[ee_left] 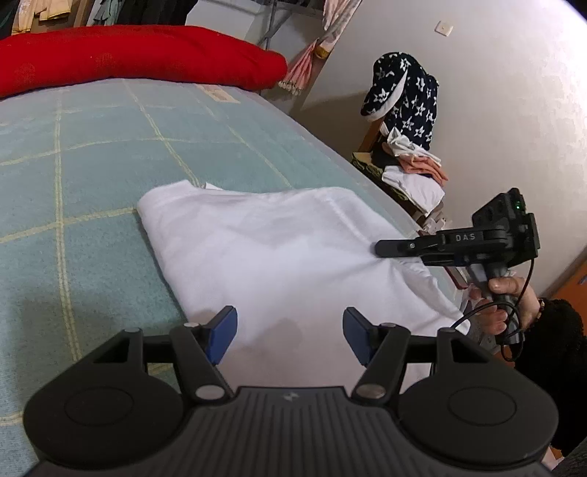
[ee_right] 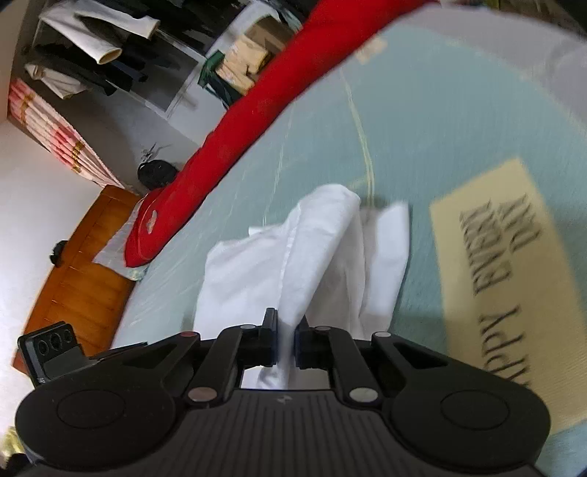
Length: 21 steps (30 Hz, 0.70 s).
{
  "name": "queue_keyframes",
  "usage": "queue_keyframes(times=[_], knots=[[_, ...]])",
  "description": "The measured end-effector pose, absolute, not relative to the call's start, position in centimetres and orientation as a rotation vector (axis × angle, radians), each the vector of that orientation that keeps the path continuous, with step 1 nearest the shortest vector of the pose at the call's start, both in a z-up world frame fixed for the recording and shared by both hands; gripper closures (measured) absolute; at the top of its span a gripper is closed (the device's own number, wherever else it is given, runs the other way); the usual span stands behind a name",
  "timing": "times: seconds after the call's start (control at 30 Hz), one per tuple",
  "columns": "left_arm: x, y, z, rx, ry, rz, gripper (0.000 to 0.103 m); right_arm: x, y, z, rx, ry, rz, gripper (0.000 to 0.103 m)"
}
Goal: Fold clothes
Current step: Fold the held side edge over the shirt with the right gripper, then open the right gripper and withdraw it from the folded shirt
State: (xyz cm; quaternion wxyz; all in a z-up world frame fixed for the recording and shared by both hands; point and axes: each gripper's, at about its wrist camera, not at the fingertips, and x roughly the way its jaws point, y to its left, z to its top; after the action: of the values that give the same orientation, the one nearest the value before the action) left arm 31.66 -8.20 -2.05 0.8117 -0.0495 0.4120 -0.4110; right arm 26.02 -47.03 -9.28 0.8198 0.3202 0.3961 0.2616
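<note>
A white garment lies partly folded on the pale green checked blanket. My left gripper hovers open over the garment's near edge, with nothing pinched between its blue pads. My right gripper reaches in from the right, held by a hand in a dark sleeve. In the right wrist view, the right gripper is shut on a raised fold of the white garment, which trails away from the jaws onto the blanket.
A long red bolster lies across the far end of the bed. Beside the bed a chair holds a star-patterned dark garment and folded clothes. A cream printed patch sits on the blanket. An orange wooden panel and hanging clothes lie beyond.
</note>
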Motion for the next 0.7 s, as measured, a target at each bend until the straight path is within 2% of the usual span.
queue_keyframes(times=[0.5,0.7], knots=[[32.5,-10.0,-2.4,-0.059,0.862,-0.895,0.039,24.5,-48.0,-12.1,0.660,0.893,0.472,0.090],[32.8,-10.3,-1.2,-0.007,0.785,-0.877,0.039,21.7,-48.0,-8.7,0.544,0.805,0.392,0.080]])
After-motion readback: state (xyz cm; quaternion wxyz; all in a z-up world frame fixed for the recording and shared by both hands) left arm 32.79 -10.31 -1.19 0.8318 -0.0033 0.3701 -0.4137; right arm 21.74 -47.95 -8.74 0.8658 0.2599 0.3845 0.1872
